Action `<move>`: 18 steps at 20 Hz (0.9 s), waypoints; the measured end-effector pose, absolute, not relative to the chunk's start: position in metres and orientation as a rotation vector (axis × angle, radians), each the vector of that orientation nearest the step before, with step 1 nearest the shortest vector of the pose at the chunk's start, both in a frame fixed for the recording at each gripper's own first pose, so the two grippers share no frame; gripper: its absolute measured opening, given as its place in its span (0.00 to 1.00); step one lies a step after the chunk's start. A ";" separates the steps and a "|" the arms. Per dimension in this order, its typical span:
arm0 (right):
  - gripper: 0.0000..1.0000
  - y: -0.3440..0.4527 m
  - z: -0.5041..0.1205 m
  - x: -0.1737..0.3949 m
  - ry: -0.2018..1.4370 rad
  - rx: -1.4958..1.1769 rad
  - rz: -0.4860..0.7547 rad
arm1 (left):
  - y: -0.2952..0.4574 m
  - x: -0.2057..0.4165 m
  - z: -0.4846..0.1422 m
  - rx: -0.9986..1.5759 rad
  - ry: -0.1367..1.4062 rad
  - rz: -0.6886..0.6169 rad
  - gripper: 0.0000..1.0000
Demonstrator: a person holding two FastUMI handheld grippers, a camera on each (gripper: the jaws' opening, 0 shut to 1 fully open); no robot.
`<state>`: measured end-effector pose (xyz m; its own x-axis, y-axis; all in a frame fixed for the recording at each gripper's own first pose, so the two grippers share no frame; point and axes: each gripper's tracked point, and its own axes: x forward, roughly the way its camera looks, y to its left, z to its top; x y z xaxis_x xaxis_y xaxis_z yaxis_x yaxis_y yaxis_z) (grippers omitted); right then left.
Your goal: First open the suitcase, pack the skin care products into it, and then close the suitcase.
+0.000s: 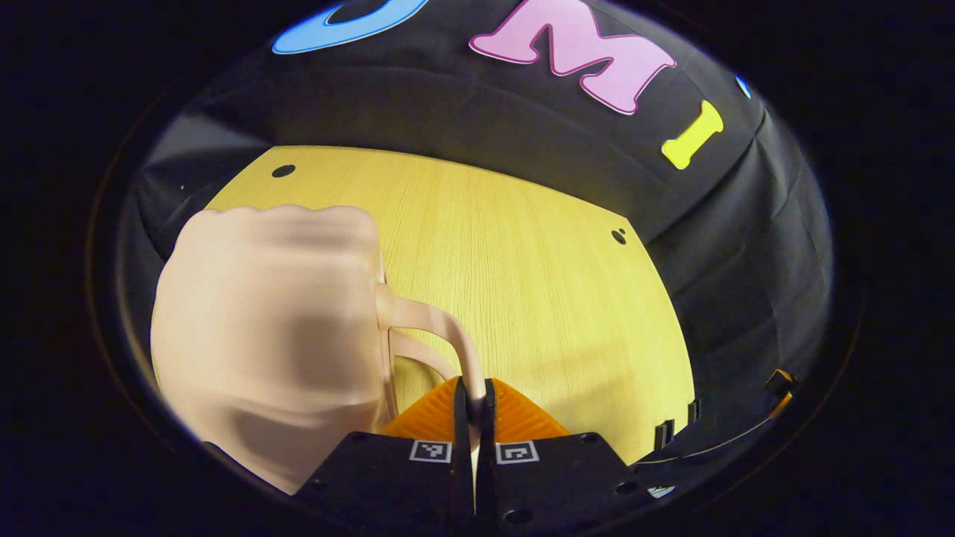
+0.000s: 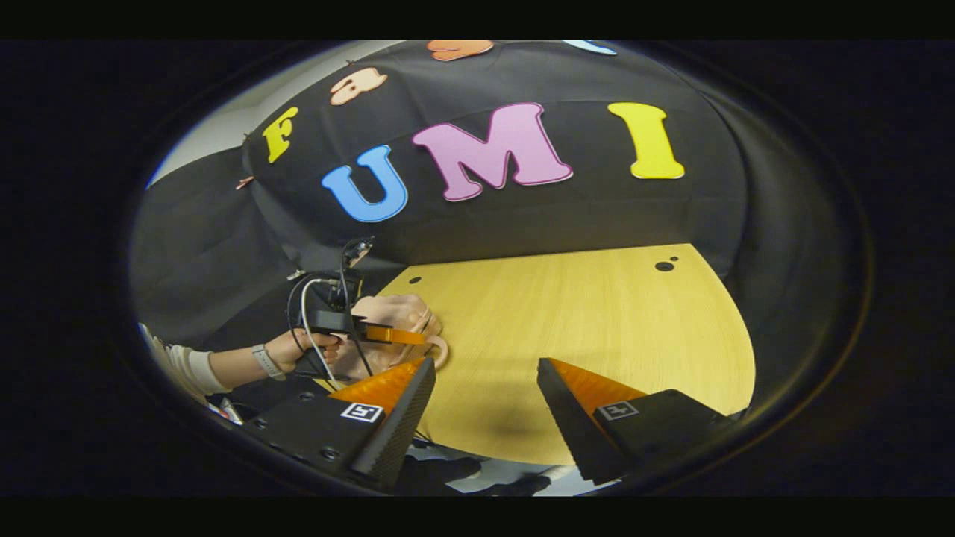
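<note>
A small pale pink suitcase (image 1: 268, 335) rests on the wooden table (image 1: 537, 276), at the left of the left gripper view and blurred there. Its loop handle (image 1: 440, 328) curves down between my left gripper's fingers, and my left gripper (image 1: 474, 391) is shut on that handle. In the right gripper view the same suitcase (image 2: 399, 313) sits at the table's far left, with the left gripper (image 2: 388, 335) at its handle, held by a hand (image 2: 298, 349). My right gripper (image 2: 485, 363) hovers open over the near table edge, with nothing between its fingers.
The table (image 2: 582, 321) has small dark holes (image 2: 664, 265) near its far corners. The black cloth wall (image 2: 522, 216) rises right behind it. A sleeve and a wrist with a watch (image 2: 262, 361) reach in from the left.
</note>
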<state>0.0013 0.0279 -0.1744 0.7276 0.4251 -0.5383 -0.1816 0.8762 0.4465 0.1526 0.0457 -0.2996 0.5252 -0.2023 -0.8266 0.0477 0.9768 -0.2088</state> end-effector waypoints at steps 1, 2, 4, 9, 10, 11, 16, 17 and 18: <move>0.88 0.028 -0.177 0.002 0.682 0.390 0.340 | 0.045 0.153 -0.299 -0.153 1.006 -0.152 0.08; 0.88 0.029 -0.178 0.004 0.682 0.394 0.339 | 0.043 0.155 -0.298 -0.138 0.994 -0.163 0.09; 0.88 0.032 -0.179 0.006 0.679 0.388 0.349 | 0.045 0.159 -0.293 -0.119 0.947 -0.155 0.16; 0.88 0.030 -0.174 0.013 0.642 0.324 0.374 | 0.041 0.156 -0.246 -0.079 0.793 -0.147 0.91; 0.88 0.028 -0.170 0.016 0.620 0.305 0.371 | 0.038 0.154 -0.235 -0.049 0.752 -0.148 0.96; 0.88 0.025 -0.164 0.019 0.595 0.288 0.367 | 0.036 0.150 -0.220 -0.016 0.712 -0.144 0.97; 0.89 0.015 -0.120 0.035 0.431 0.213 0.348 | 0.002 0.109 -0.153 0.047 0.496 -0.123 0.97; 0.90 0.010 -0.111 0.038 0.399 0.194 0.336 | -0.003 0.103 -0.135 0.050 0.448 -0.113 0.96; 0.90 0.006 -0.100 0.040 0.365 0.176 0.329 | -0.009 0.096 -0.118 0.049 0.403 -0.101 0.97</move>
<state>0.0401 0.0064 -0.0996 0.8819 0.3460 -0.3202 -0.2832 0.9319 0.2267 0.0959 -0.0089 -0.1177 0.9151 -0.0882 -0.3934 0.1077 0.9938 0.0278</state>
